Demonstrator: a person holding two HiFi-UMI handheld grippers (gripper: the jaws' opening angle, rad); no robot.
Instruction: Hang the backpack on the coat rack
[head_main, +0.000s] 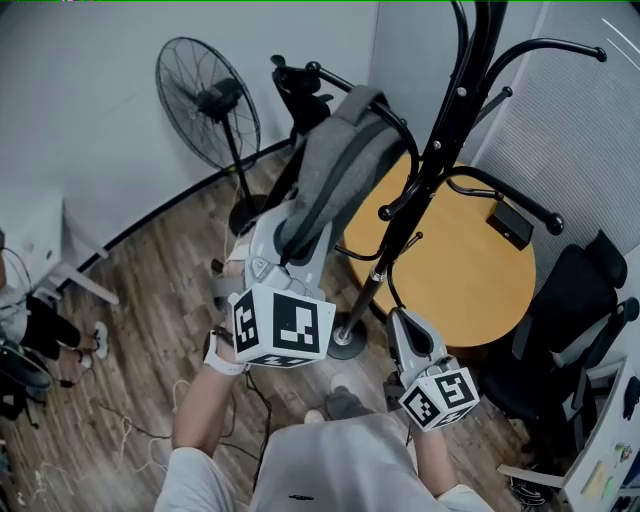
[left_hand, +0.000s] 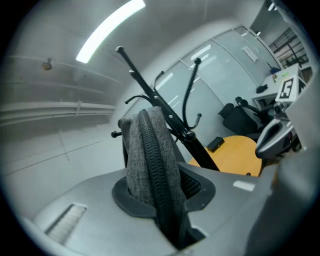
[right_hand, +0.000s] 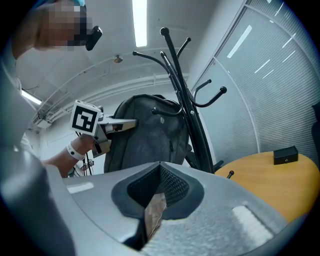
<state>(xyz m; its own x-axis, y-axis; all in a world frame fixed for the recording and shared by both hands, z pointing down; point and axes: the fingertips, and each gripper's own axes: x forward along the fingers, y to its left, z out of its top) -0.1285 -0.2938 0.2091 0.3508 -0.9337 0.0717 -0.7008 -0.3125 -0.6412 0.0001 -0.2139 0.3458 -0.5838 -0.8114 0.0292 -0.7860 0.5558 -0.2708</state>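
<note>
Black coat rack (head_main: 440, 150) rising from the wood floor beside a round wooden bench (head_main: 470, 280), hooks branching at several heights. Grey backpack (head_main: 340, 170) raised off the floor and pressed close to the pole among the lower hooks, zipped edge turned toward the left hand. Left hand-held gripper (left_hand: 165, 205) clamped on that zipped edge, fabric filling the gap between its jaws. Right hand-held gripper (right_hand: 155, 200) held apart from the bag, near the pole, jaws together on nothing. Curved hook (right_hand: 167, 112) lying across the bag's top in the right gripper view; top loop on or off it, hard to tell from here.

To finish the step well: hold the clamp firm, lift the loop clear of the hook's knob, ease toward the pole, lower gently to let the hook take the weight. Release only after that. Worth bringing the idle right hand-held gripper up under the bag to check any swing.
</note>
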